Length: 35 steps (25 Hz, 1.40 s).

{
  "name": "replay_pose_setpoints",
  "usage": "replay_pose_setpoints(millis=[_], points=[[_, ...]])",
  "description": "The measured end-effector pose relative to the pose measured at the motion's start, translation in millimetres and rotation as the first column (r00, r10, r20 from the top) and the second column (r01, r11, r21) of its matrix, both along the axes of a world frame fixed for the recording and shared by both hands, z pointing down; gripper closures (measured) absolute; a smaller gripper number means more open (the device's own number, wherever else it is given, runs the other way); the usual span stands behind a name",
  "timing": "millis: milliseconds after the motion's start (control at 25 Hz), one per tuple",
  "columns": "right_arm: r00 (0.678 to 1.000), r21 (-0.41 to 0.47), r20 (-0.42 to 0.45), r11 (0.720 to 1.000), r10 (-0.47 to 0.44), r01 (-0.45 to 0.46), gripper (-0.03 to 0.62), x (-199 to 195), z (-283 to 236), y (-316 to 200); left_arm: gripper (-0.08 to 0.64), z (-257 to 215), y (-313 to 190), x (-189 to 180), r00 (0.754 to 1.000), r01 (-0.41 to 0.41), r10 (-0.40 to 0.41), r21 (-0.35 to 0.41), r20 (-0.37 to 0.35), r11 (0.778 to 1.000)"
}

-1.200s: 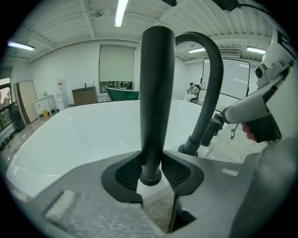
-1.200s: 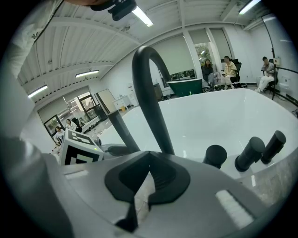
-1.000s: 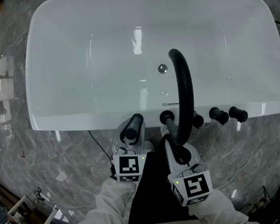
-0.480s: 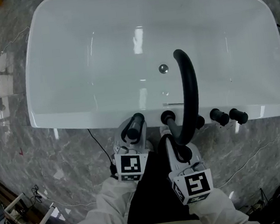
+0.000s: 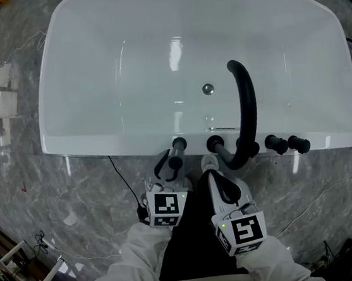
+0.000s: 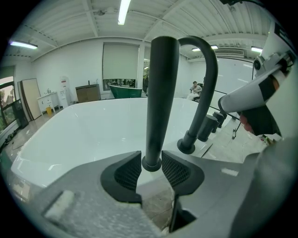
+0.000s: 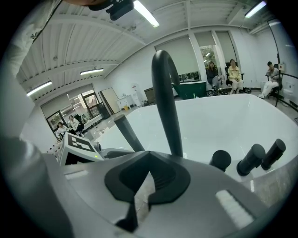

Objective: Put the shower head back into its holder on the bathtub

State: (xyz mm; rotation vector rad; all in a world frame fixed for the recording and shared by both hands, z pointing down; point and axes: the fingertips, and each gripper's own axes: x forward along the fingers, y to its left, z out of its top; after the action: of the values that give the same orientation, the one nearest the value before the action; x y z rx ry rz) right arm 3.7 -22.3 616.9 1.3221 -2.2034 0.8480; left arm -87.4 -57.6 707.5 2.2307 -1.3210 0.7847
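The black shower head [image 5: 173,155] is a straight wand at the white bathtub's near rim [image 5: 100,147]. My left gripper [image 5: 169,169] is shut on it. In the left gripper view the shower head [image 6: 158,102] rises upright, and its collared lower end sits between the pads of the left gripper [image 6: 152,170]. I cannot make out a holder under it. My right gripper [image 5: 212,164] is just right of it, shut on nothing; its pads meet [image 7: 147,180]. The shower head [image 7: 128,132] shows to its left.
A curved black spout [image 5: 247,105] arcs over the tub from the rim, close to my right gripper. Two black knobs [image 5: 275,144] [image 5: 299,145] stand on the rim further right. A drain [image 5: 208,89] lies in the tub. A thin cable [image 5: 124,184] runs over the marble floor.
My left gripper has carried the shower head forward to the tub rim, and it now stands steeper. The spout appears further right. My right gripper has barely moved.
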Motion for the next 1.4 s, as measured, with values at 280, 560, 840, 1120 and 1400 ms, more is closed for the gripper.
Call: replay_pose_setpoints(millis=[280, 560, 840, 1120, 1400], points=[[1.0, 0.03, -0.002, 1.0, 0.001, -0.001, 0.586, -9.3, -18.8, 9.3, 0.428, -28.9, 17.5, -15.8, 1.0, 0.004, -0.004, 0.028, 0.0, 1.0], [1.0, 0.072, -0.01, 0.997, 0.018, -0.018, 0.586, -13.5, -52.9, 17.7, 0.522, -81.5, 33.3, -32.9, 1.0, 0.024, -0.024, 0.1, -0.005, 0.995], [0.999, 0.09, -0.025, 0.996, 0.03, -0.028, 0.586, -8.2, -84.6, 39.8, 0.56, -131.4, 51.3, -47.1, 0.997, 0.072, -0.068, 0.165, -0.031, 0.984], [0.998, 0.111, -0.034, 0.992, 0.06, -0.056, 0.586, -3.3, -114.8, 56.7, 0.56, -177.0, 76.6, -60.9, 0.996, 0.083, -0.074, 0.188, -0.054, 0.979], [0.999, 0.147, -0.027, 0.988, 0.045, -0.041, 0.586, 6.0, -157.2, 56.8, 0.56, -223.3, 88.1, -47.1, 0.993, 0.073, -0.051, 0.222, -0.105, 0.972]])
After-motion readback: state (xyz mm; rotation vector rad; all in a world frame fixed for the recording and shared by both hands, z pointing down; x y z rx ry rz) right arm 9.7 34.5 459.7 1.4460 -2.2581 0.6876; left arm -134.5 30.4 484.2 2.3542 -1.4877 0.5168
